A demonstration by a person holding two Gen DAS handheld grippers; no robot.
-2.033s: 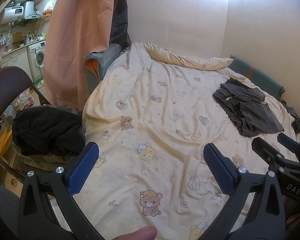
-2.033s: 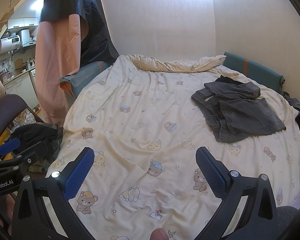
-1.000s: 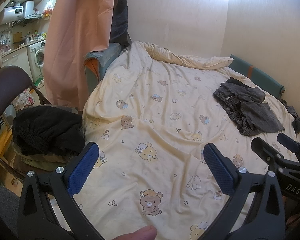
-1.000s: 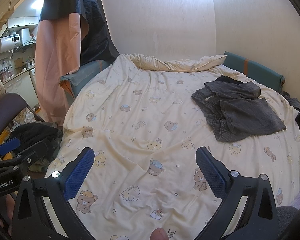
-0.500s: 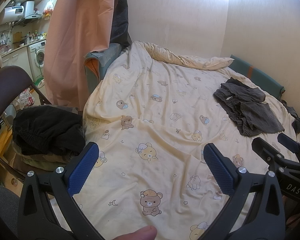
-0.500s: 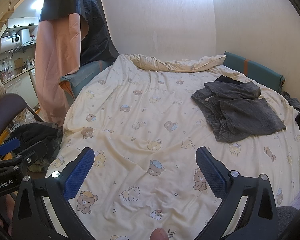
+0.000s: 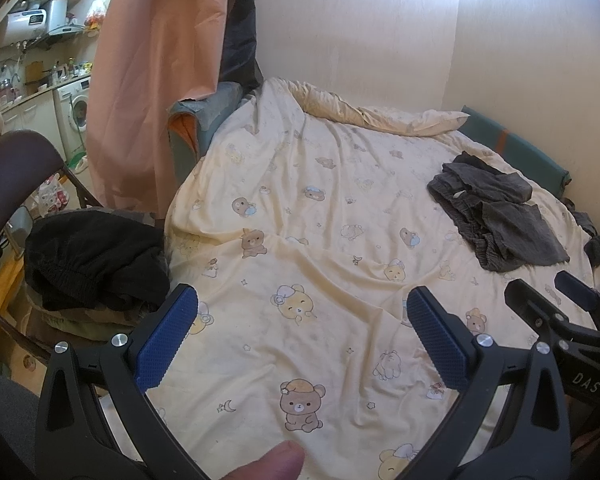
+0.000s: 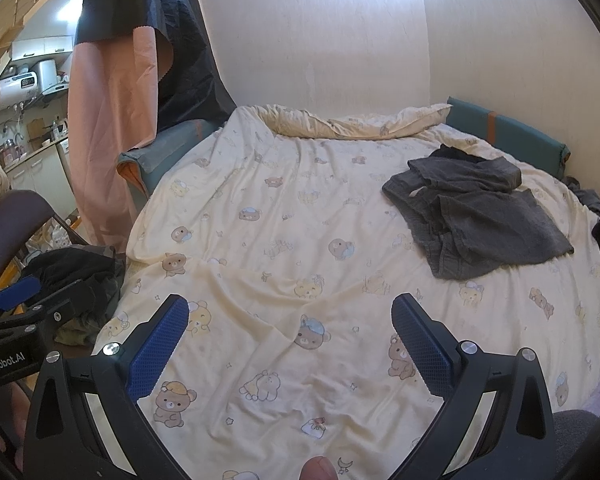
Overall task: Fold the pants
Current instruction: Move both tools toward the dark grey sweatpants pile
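Although both tools hang over the near end of the bed, nothing has really shifted across the last two seconds: the views match the earlier ones almost exactly, so I judge that folding has not begun and the reach toward the garment is still to come.

The left tool [image 7: 302, 326] has its blue-padded fingers spread wide with nothing between them, and the right tool [image 8: 290, 326] is likewise spread and empty. Each one shows at the edge of the other's view, side by side.

The dark grey pants [image 8: 476, 216] lie crumpled on the far right part of the bear-print duvet [image 8: 284, 240], well apart from both tools and near the teal cushion [image 8: 508, 132] along the wall. They are bunched and partly doubled over themselves, so the long axis is hard to read; the heap seems to run diagonally, from the far end near the cushion toward the near right edge of the bed. What looks like a gathered waistband sits on its left side, though I cannot be sure which end is which.

A separate black garment [image 7: 92, 256] rests on the chair [image 7: 8, 168] beside the bed, at the left.
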